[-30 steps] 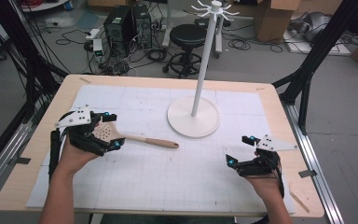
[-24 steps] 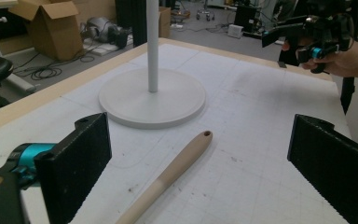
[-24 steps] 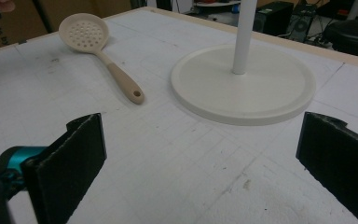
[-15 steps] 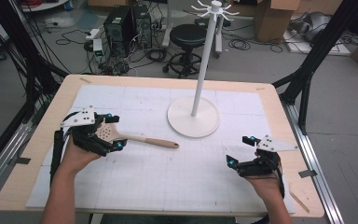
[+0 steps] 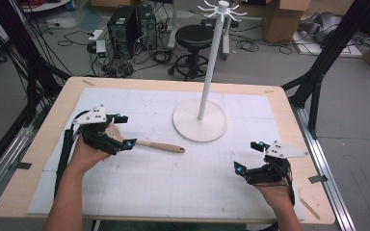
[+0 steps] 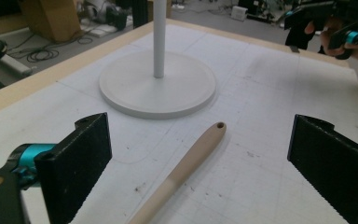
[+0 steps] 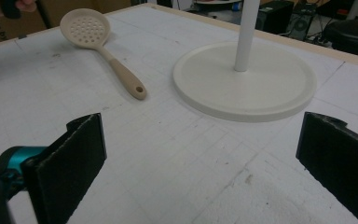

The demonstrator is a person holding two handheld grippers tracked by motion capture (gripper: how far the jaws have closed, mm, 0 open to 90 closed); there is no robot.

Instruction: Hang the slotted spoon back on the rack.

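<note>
My left gripper (image 5: 121,131) hangs wide open over the skimmer (image 7: 103,48), jaws on either side of the handle and gripping nothing. The skimmer lies flat on the table (image 5: 144,192), its perforated bowl under my left hand, its handle pointing toward the stand (image 5: 200,120) and ending just short of its round base. My right gripper (image 5: 248,156) is also wide open and empty, low over the table's right side, well apart from the skimmer.

Overhead view; two low, near jaw-level views sharing the stand (image 5: 200,126).
</note>
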